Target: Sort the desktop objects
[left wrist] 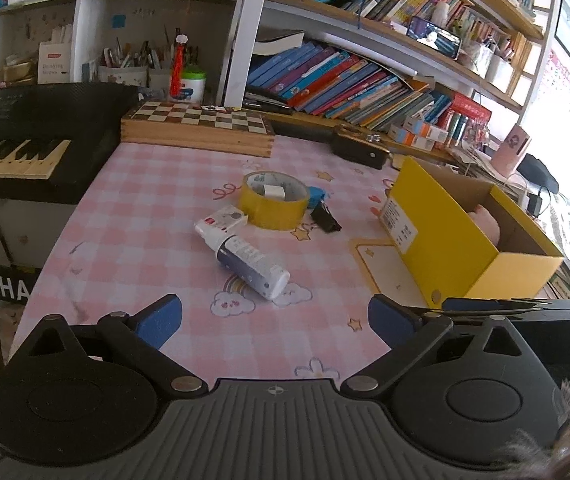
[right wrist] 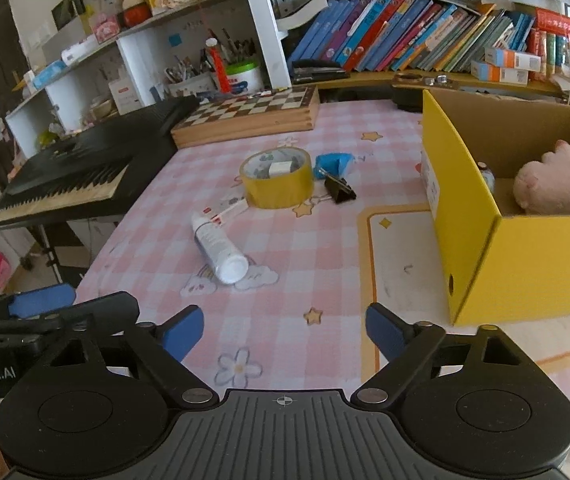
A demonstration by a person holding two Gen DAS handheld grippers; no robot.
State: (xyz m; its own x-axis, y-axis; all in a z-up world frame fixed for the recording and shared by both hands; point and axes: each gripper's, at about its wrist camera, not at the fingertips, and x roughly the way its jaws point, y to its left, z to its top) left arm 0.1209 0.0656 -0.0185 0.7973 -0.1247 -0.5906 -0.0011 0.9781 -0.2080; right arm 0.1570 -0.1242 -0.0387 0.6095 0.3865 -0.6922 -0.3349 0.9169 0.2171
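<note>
A white spray bottle (left wrist: pixel 245 258) lies on the pink checked tablecloth, also in the right wrist view (right wrist: pixel 217 246). Behind it are a small white and red box (left wrist: pixel 225 218), a yellow tape roll (left wrist: pixel 273 200) (right wrist: pixel 277 178), a blue object (right wrist: pixel 335 164) and a black binder clip (left wrist: pixel 326 218) (right wrist: pixel 339 188). A yellow cardboard box (left wrist: pixel 445 240) (right wrist: pixel 485 240) at the right holds a pink plush toy (right wrist: pixel 553 184). My left gripper (left wrist: pixel 275 318) is open and empty in front of the bottle. My right gripper (right wrist: pixel 283 330) is open and empty near the table's front.
A black keyboard (left wrist: pixel 17 148) (right wrist: pixel 73 176) stands at the left. A wooden chessboard box (left wrist: pixel 197 128) (right wrist: pixel 245 116) and a dark case (left wrist: pixel 359 146) lie at the back. Bookshelves rise behind. The left gripper shows at the right wrist view's lower left (right wrist: pixel 41 300).
</note>
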